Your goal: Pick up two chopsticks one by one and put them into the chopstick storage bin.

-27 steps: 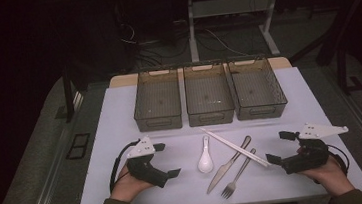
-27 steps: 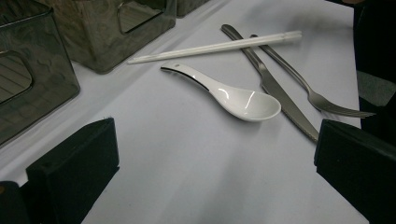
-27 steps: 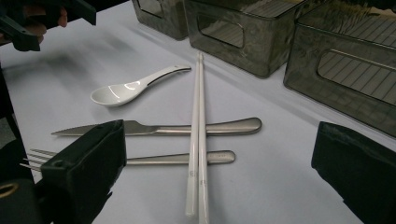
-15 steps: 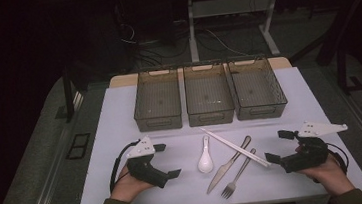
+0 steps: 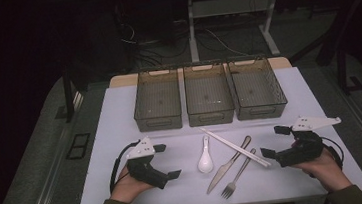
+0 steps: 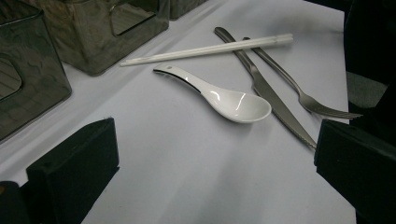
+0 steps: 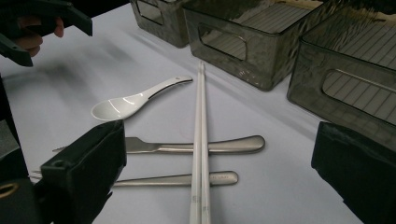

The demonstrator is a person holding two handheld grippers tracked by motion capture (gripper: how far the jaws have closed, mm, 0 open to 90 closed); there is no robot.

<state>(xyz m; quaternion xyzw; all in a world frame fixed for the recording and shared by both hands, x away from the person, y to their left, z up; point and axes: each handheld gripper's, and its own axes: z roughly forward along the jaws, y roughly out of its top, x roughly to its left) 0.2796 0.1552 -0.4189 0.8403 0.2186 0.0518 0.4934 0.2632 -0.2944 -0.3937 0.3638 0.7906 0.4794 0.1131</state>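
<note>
Left tool [image 5: 167,160] wide open, empty, near spoon [image 5: 205,159]. Right tool [image 5: 272,143] wide open, empty, beside chopsticks [image 5: 233,146] crossing knife [image 5: 228,165], fork [image 5: 238,175] on worktop [image 5: 115,118].

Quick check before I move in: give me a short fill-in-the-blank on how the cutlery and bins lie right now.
1. The white chopsticks lie across the handles of the knife and the ____.
2. Behind the cutlery stand ____ smoky bins in a row.
3. The soup spoon lies ____ the chopsticks, apart from them.
4. Both grippers' jaws are ____.

Missing: fork; three; beside; open
</note>
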